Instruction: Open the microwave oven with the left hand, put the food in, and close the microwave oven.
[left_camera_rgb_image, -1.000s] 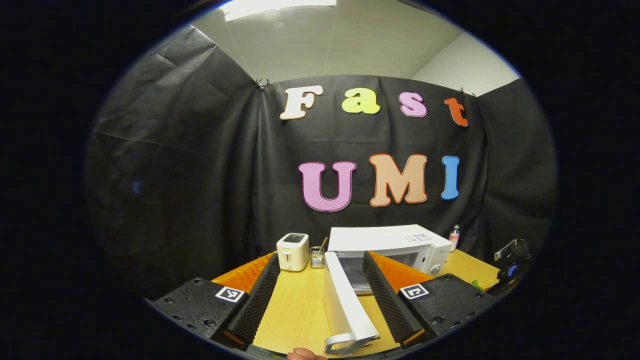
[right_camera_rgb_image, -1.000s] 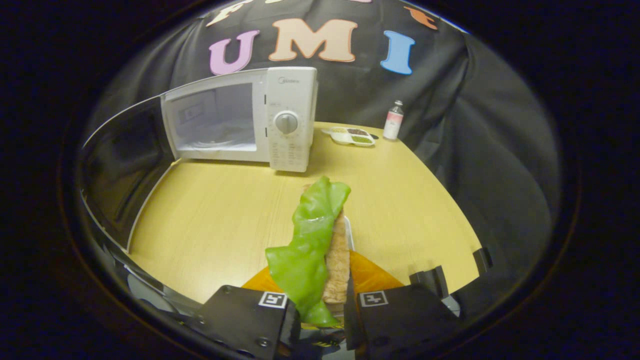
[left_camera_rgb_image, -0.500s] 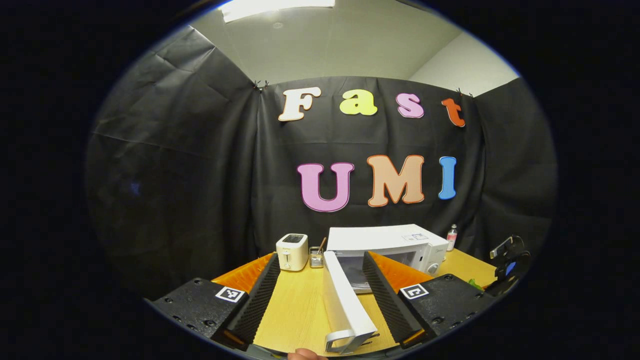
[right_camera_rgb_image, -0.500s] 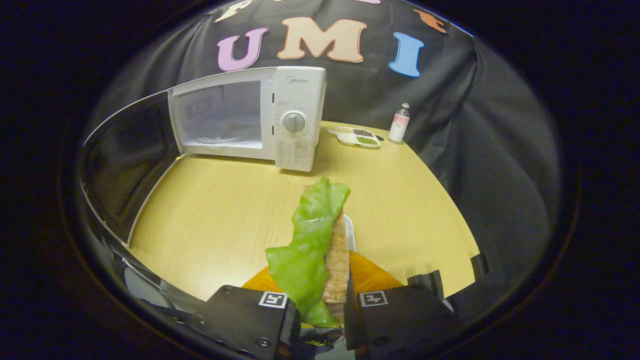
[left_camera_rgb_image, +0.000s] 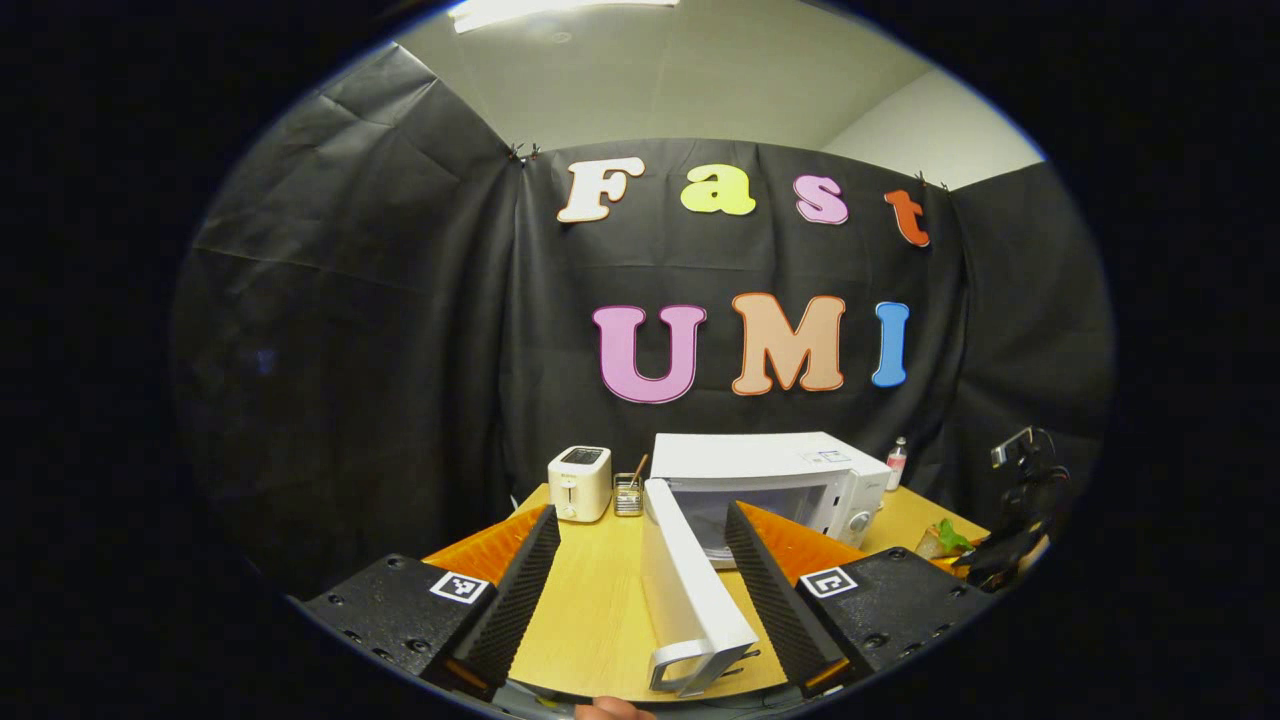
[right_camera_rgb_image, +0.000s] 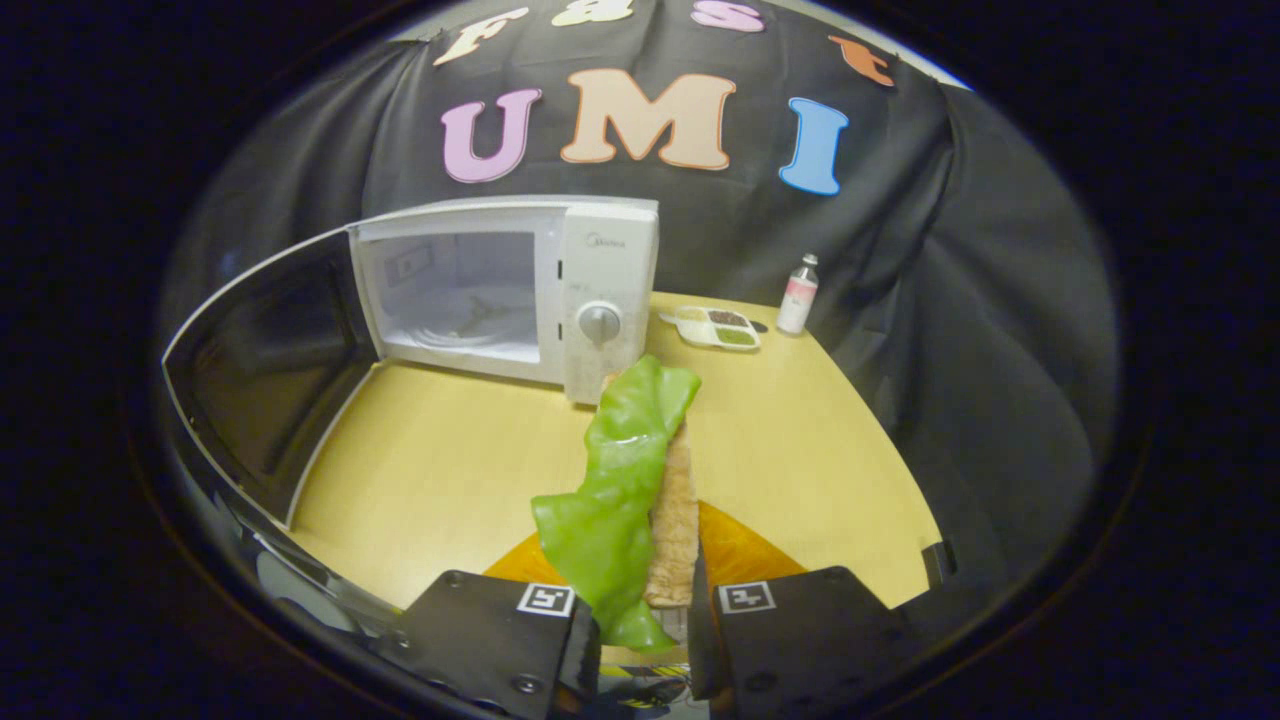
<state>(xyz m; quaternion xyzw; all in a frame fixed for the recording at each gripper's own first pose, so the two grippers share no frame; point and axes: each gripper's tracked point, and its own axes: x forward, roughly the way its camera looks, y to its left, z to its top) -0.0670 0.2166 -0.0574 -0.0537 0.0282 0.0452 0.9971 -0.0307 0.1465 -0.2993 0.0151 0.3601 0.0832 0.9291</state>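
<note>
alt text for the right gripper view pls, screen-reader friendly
The right gripper holds a sandwich of toast and a green lettuce leaf above a wooden table, facing a white microwave whose door is swung open to the left. Right of the microwave sit a divided dish and a small bottle.

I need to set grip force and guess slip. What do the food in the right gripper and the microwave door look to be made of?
Food: a glossy green leaf, probably plastic by its sheen, against a rough tan bread-like slice, matte and porous. Microwave door: dark glassy window in a thin pale frame; from the left gripper view its outer face looks like smooth white plastic or painted metal.
</note>
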